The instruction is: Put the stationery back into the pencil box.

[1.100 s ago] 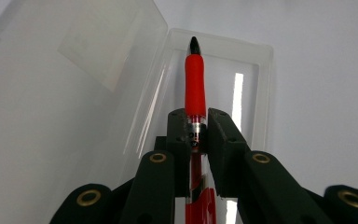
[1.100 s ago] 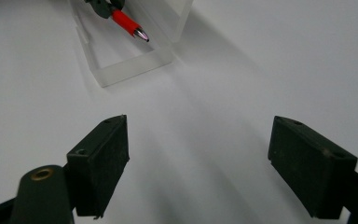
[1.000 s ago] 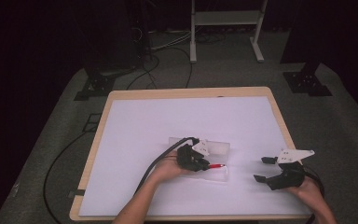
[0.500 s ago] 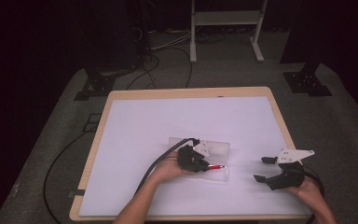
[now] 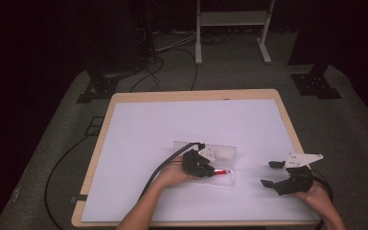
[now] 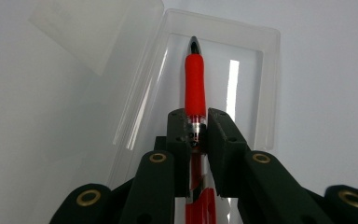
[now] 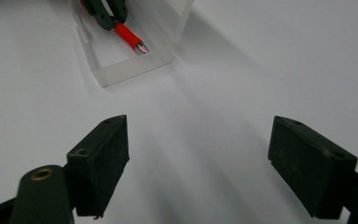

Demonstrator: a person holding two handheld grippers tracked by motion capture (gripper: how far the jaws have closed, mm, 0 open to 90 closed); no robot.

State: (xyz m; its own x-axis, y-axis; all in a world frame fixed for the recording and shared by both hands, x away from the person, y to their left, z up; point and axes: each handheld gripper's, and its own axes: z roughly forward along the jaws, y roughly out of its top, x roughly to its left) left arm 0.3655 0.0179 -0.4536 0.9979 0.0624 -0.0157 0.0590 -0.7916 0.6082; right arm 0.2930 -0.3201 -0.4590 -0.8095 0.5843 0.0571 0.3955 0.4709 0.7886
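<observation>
the desk (image 5: pixel 139 124) carries a white surface inside a pale wooden rim. left of the middle, towards the near edge, the left gripper (image 5: pixel 210 170) is clamped on a red pen (image 6: pixel 195 84); the jaws press the barrel just behind the red grip. the pen lies along a clear plastic case (image 6: pixel 270 84), its metal tip pointing at the case's far end wall. whether the pen rests on the case floor cannot be told. the case's lid (image 6: pixel 93 32) is swung open and lies flat on the desk alongside. towards the near right corner, well apart from the case, the right gripper (image 5: pixel 273 175) sits low over bare desk, jaws spread wide, nothing between them.
</observation>
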